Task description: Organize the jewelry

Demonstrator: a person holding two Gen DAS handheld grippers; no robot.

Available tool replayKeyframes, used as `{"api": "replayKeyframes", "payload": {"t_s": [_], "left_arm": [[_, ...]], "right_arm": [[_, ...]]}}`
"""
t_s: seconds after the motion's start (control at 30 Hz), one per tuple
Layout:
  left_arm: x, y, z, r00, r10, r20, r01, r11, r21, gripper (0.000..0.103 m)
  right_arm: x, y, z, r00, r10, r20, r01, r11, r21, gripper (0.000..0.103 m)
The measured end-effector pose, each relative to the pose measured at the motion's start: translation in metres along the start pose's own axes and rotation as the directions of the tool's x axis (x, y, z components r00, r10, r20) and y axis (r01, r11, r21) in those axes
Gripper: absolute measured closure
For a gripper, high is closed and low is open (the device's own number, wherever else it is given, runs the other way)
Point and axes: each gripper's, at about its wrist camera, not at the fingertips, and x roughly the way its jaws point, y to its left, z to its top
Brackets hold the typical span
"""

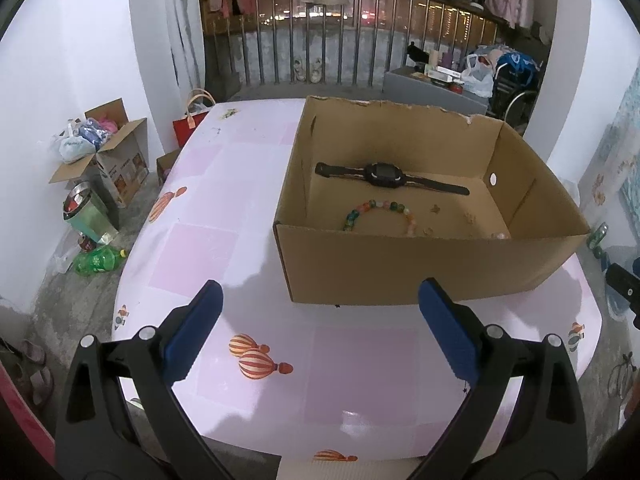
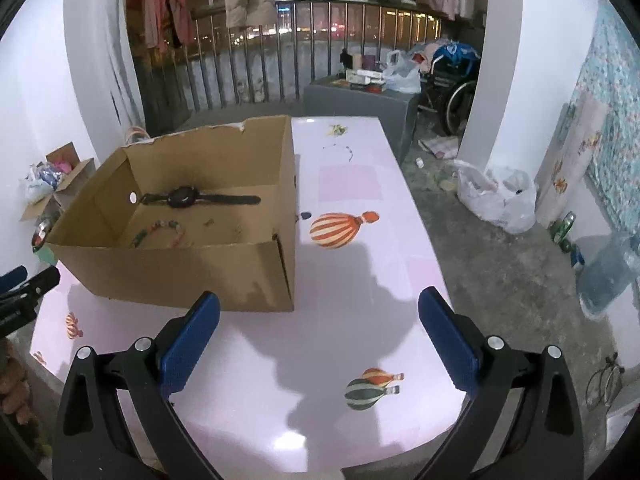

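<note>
My biggest thing is the bench (image 1: pixel 192 248), covered in a glossy pink checked cloth printed with striped hot-air balloons. On it sits an open brown cardboard box (image 1: pixel 420 264) with a ragged back edge and a round hole in one side wall. Inside, on the box floor, lies a black wristwatch (image 1: pixel 384 175) with its strap stretched out flat, and nearer the front wall a bracelet of multicoloured round beads (image 1: pixel 380 210) curled in an arc; the two are apart. A few tiny pale pieces lie beside the bracelet, too small for me to identify.

My left tongs (image 1: pixel 320 334) hover over the bench in front of the box, blue pads spread wide, holding nothing. My right tongs (image 2: pixel 319 340) are likewise spread and empty, off the box's right corner.

Only the right view shows a thin chain (image 2: pixel 340 149) on the far cloth beyond the box. I can read no writing anywhere.
</note>
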Motion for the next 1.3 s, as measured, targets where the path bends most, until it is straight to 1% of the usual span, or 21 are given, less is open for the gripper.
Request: {"api": "replayKeyframes", "payload": {"t_s": [0.3,0.4,0.6,0.9,1.3], "left_arm": [[0.0019,-0.001,-0.0012,1.0,-0.005,-0.025,0.005,1.0,-0.003,0.008],[0.0005,-0.0008,-0.0014,1.0,0.0,-0.024,-0.001,1.0,-0.008,0.008],[0.0034,0.003,-0.0008,0.999,0.016,-0.047,-0.017,1.0,-0.021,0.008],[0.0066,0.0068,-0.0003,0.998,0.018,-0.066,-0.02,0.999,-0.034,0.008],[0.0027,0.0015,0.002,0.998,0.021,-0.053,-0.022,1.0,-0.02,0.008]], "right_arm": [[0.0003,-0.0001,0.0018,1.0,-0.012,-0.014,0.012,1.0,0.007,0.006],[0.0009,-0.0008,0.0017,1.0,-0.012,-0.019,0.013,1.0,0.012,0.006],[0.0021,0.0009,0.0029,1.0,-0.009,-0.028,0.009,1.0,0.006,0.006],[0.0043,0.0025,0.0034,0.999,-0.015,-0.039,0.015,1.0,-0.001,0.006],[0.002,0.0019,0.0021,0.999,-0.031,-0.031,0.031,0.999,-0.008,0.006]]}}
